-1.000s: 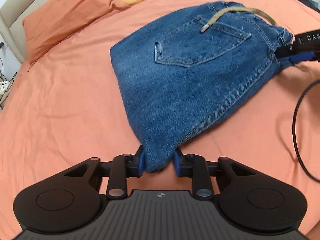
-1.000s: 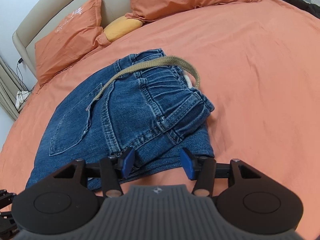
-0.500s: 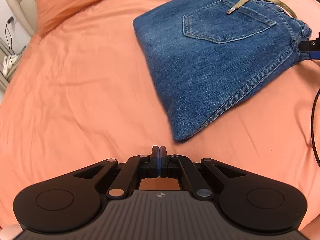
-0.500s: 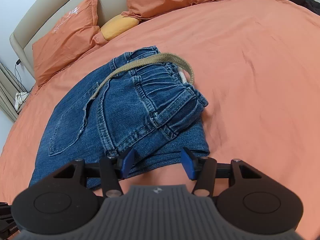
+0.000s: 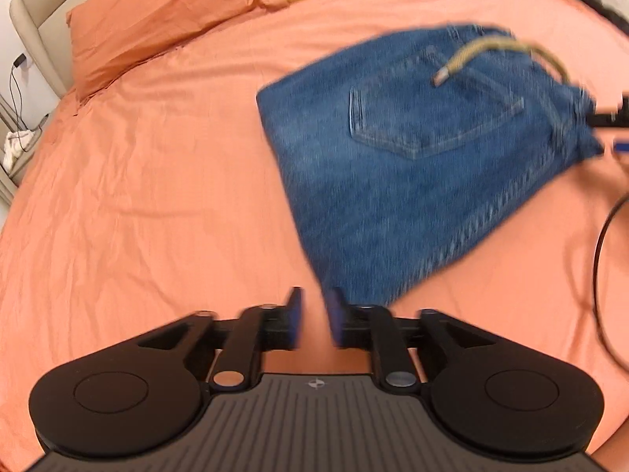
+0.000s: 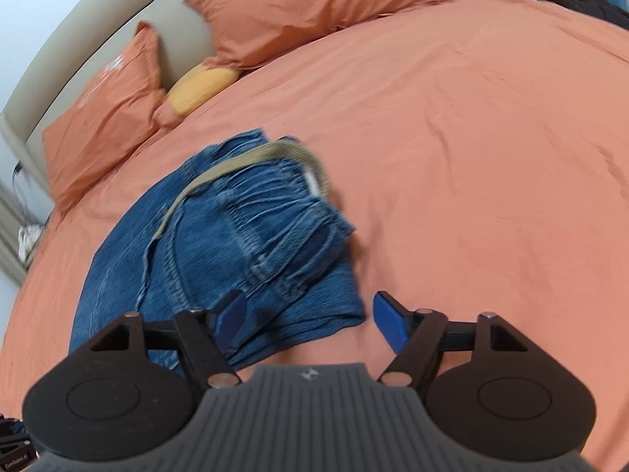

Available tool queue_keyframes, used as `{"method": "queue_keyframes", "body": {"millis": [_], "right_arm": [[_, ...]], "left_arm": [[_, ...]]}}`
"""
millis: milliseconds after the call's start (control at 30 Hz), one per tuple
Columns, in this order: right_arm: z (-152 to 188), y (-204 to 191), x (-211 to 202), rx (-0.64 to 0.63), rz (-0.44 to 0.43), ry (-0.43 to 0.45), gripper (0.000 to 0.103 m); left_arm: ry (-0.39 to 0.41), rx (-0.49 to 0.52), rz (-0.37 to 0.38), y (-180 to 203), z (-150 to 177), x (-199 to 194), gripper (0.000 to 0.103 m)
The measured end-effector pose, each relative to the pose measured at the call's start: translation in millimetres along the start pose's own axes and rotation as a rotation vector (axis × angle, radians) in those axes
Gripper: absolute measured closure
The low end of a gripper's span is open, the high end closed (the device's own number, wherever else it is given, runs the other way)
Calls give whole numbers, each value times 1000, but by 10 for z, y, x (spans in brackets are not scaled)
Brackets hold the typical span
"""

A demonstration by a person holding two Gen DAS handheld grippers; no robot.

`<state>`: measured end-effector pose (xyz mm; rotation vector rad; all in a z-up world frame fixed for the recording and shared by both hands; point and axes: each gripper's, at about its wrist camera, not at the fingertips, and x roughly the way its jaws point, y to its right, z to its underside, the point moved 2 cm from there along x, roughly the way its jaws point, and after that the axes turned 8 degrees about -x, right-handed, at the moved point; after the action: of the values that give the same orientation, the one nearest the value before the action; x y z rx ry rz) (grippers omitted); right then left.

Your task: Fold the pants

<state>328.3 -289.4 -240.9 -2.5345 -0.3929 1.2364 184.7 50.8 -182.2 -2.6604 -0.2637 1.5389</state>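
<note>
Folded pants (image 5: 412,165) lie on bed (image 5: 157,196). Left gripper (image 5: 313,318) slightly open, empty; right gripper (image 6: 306,320) wide open, straddling corner. Risk: fingers snag denim, fold opens.

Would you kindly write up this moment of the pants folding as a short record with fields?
surface: orange bed sheet
garment: folded blue jeans, back pocket facing up
drawstring: tan cord lying loose across the waistband
left gripper: open, nothing between its fingers, just short of the jeans' near corner
right gripper: open wide around the waistband corner, not clamped
background: orange pillows and a yellow cushion at the headboard
image quality: motion blur in both views
</note>
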Motion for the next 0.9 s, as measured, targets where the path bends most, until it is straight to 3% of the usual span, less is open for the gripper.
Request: {"method": "queue_keyframes", "body": {"millis": [33,67,233,400,500,633,700,867,900], "right_arm": [[-7,46,5,28,2,0,26],[-11,95,17,58,-1,-2,26],[-27,339,182,230,-66,-40,23],[-69,464,335,335,-157,-16,19],[-110,471,444,351,-217,-2,18],[-123,360,617,308,-270,-2,30],[-124,308,637,266,-259,14,38],[-143,255,602,268,-293,27,66],[-153,212,566,258,-286,30,70]], "left_arm": [[8,-31,22,-34,-62,0,49],[14,-71,47,-75,-135,19,42],[-12,-317,228,-332,-459,296,37],[-52,-580,343,-602,-622,769,37],[-91,-668,382,-720,-653,1037,37],[-117,-738,450,-801,-667,1284,32],[-114,-744,478,-813,-687,1327,39],[-102,-666,489,-803,-760,1281,93],[-86,-643,489,-801,-782,1234,93]]}}
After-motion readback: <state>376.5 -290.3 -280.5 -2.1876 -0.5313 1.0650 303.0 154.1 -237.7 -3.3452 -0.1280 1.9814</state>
